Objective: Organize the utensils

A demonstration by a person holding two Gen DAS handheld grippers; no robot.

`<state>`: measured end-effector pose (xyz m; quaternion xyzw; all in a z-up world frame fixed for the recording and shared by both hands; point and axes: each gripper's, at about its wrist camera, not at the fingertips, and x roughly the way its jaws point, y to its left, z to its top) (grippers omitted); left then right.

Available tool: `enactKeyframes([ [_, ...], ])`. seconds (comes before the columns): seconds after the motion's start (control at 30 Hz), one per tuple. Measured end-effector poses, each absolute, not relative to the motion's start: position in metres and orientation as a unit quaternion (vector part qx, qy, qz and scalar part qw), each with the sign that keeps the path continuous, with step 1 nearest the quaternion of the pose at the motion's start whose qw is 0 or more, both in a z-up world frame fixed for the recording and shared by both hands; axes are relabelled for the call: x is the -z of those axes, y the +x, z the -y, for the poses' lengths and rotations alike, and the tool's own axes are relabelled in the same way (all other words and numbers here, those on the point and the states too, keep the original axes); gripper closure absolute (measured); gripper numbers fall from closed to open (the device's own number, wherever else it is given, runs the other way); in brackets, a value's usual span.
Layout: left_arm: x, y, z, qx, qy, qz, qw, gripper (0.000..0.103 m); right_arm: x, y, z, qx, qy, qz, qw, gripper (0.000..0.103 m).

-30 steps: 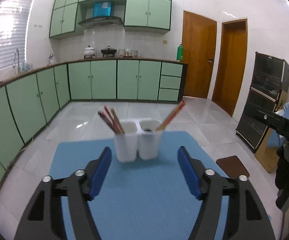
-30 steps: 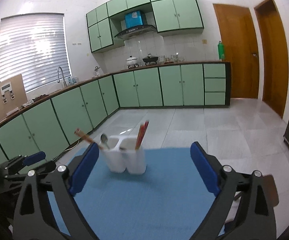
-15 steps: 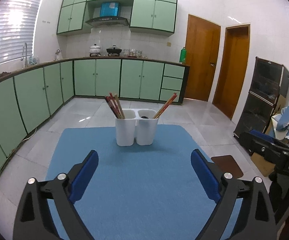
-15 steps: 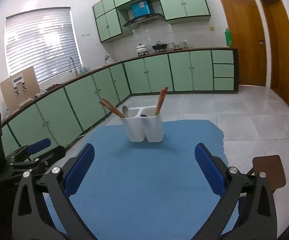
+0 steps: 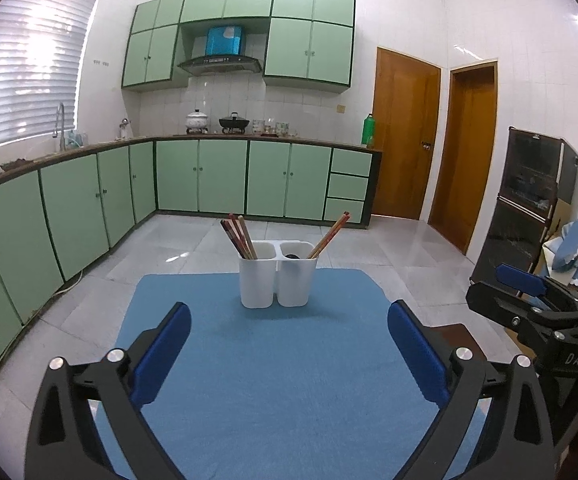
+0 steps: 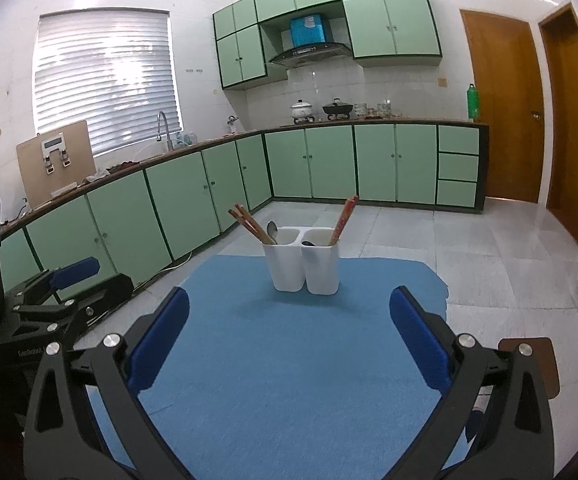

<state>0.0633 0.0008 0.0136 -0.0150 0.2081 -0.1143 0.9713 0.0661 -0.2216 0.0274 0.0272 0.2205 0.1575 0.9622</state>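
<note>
Utensils: chopsticks [image 5: 240, 237] and spoon [image 6: 272, 232] stood upright in the white twin-cup holder [image 5: 276, 279], at the far middle of the blue mat [image 5: 281, 384]. Left gripper [image 5: 288, 344] just opened wide, nothing between the jaws. Right gripper [image 6: 289, 336] likewise spread and empty. Looked finished; best backed off level, well clear of the holder.

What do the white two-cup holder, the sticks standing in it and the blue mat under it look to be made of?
Holder: likely plastic, smooth matte white with rounded moulded corners. Chopsticks: apparently wood or bamboo, tan and reddish-brown, possibly lacquered; too small to be sure. Mat: looks like woven cloth or felt, with a fine, dull blue grain and no shine.
</note>
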Motion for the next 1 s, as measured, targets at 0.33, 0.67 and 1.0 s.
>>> enactKeyframes([
  [0.33, -0.019, 0.057, -0.001, 0.112, -0.010, -0.198, 0.974, 0.006, -0.031, 0.061, 0.216, -0.159, 0.019, -0.214, 0.964, 0.005],
  [0.67, -0.020, 0.052, 0.000, 0.111, -0.008, -0.193, 0.975, 0.006, -0.032, 0.061, 0.213, -0.160, 0.016, -0.211, 0.964, 0.005],
  [1.0, -0.022, 0.049, 0.002, 0.109, -0.007, -0.189, 0.976, 0.006, -0.033, 0.060, 0.211, -0.162, 0.014, -0.210, 0.964, 0.005],
])
